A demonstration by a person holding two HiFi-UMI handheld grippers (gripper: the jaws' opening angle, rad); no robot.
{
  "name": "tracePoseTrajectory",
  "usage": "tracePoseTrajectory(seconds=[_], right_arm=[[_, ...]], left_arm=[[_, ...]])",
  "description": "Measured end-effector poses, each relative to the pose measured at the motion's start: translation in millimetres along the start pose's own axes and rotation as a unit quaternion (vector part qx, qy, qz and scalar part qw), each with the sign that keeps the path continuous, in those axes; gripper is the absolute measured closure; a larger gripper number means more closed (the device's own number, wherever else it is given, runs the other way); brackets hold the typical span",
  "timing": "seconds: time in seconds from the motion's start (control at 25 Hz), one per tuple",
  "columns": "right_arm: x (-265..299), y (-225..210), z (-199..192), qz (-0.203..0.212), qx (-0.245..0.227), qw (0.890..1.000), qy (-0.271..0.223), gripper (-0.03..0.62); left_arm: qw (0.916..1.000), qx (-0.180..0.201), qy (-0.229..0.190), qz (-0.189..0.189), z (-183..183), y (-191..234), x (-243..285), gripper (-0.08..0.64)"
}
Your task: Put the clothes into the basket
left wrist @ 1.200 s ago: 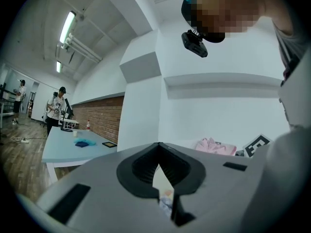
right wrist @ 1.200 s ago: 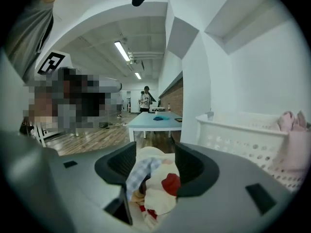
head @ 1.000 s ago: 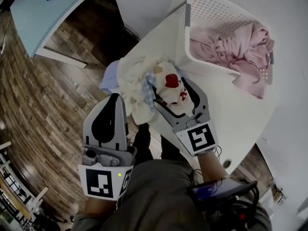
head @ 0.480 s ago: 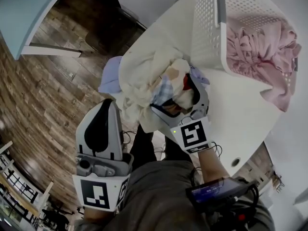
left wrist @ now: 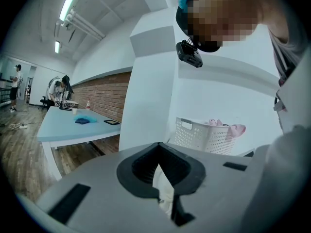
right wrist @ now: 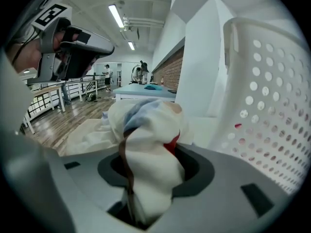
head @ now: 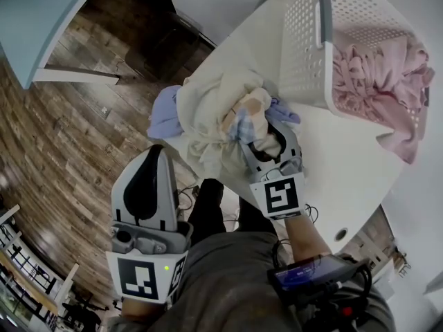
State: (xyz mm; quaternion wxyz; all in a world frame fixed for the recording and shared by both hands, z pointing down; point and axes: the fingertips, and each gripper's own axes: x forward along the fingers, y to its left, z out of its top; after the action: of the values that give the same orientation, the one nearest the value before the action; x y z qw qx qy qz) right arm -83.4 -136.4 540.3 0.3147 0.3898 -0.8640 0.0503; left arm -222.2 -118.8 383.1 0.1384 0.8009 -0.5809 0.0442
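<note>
A heap of cream clothes [head: 208, 109] with a lavender piece [head: 165, 113] lies at the white table's near corner. My right gripper [head: 261, 135] reaches into its right side. Its jaws are closing, and a bunched cream garment with blue, brown and red print [right wrist: 150, 144] fills the gap between them. The white perforated basket [head: 304, 54] stands just beyond it, to the right, with pink clothes [head: 374, 75] inside. My left gripper [head: 159, 154] hangs shut over the floor, left of the heap and apart from it. In the left gripper view only a white sliver shows past its jaws.
The table [head: 346, 164] has bare top right of the heap and in front of the basket [right wrist: 272, 106]. Wood floor lies to the left. A pale blue table [left wrist: 73, 127] stands farther off, with people at desks in the far background.
The right gripper's jaws spread around the printed garment, then drew in on it, gathering it into a tighter bunch. The red print no longer shows from above. The left gripper has hardly moved.
</note>
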Motion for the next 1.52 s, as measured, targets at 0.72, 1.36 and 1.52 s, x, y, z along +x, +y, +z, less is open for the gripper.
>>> tracePoseTrajectory(seconds=[0.72, 1.36, 1.52], right_arm=[[-91, -4, 137, -0.027, -0.025, 0.986, -0.162, 0.419], [-232, -182, 203, -0.217, -0.01, 0.944, -0.25, 0.417], [-256, -229, 175, -0.253, 0.007, 0.941, -0.224, 0.414]], left_arm=[[0.9975, 0.021, -0.067, -0.012, 66, -37, -37, 0.552], [0.9805, 0.046, -0.159, -0.106, 147, -130, -7, 0.552], [0.979, 0.048, -0.16, -0.117, 152, -151, 10, 0.552]])
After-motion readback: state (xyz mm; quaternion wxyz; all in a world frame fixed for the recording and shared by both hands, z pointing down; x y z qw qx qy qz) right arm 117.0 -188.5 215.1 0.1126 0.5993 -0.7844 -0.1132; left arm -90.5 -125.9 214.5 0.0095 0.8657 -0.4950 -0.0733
